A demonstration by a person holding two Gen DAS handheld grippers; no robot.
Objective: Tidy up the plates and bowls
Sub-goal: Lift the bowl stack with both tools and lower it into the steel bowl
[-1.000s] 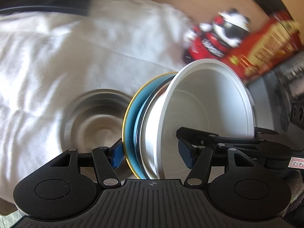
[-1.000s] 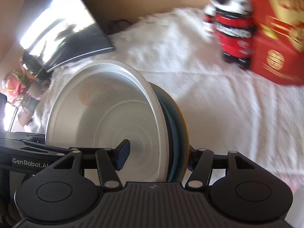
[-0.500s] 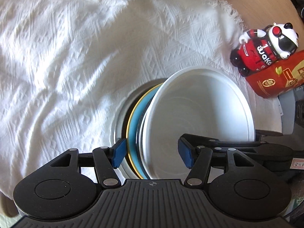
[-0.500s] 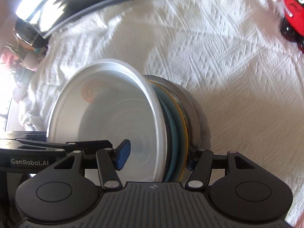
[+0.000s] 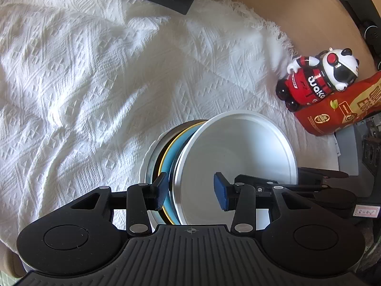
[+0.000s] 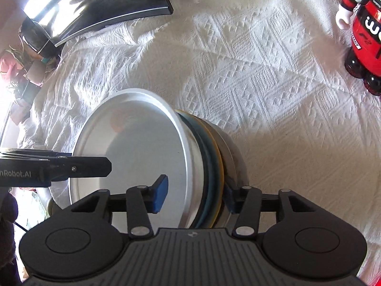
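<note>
Lowered onto the steel bowl [image 5: 152, 157], the dish stack [image 5: 235, 166] sits level, mouth up, both tongs spread.

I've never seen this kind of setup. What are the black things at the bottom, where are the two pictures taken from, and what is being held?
No robot arm here: a person holds a two-finger gripper in each hand, with a fisheye camera on each looking along its fingers. One picture is from the left gripper, the other from the right gripper. Both straddle opposite edges of one stack: a white bowl over a blue plate with a yellow rim, nested in a metal bowl. The jaws look slightly apart, the stack seemingly resting on the white cloth. Beside it stand a red toy figure and a red package.
</note>
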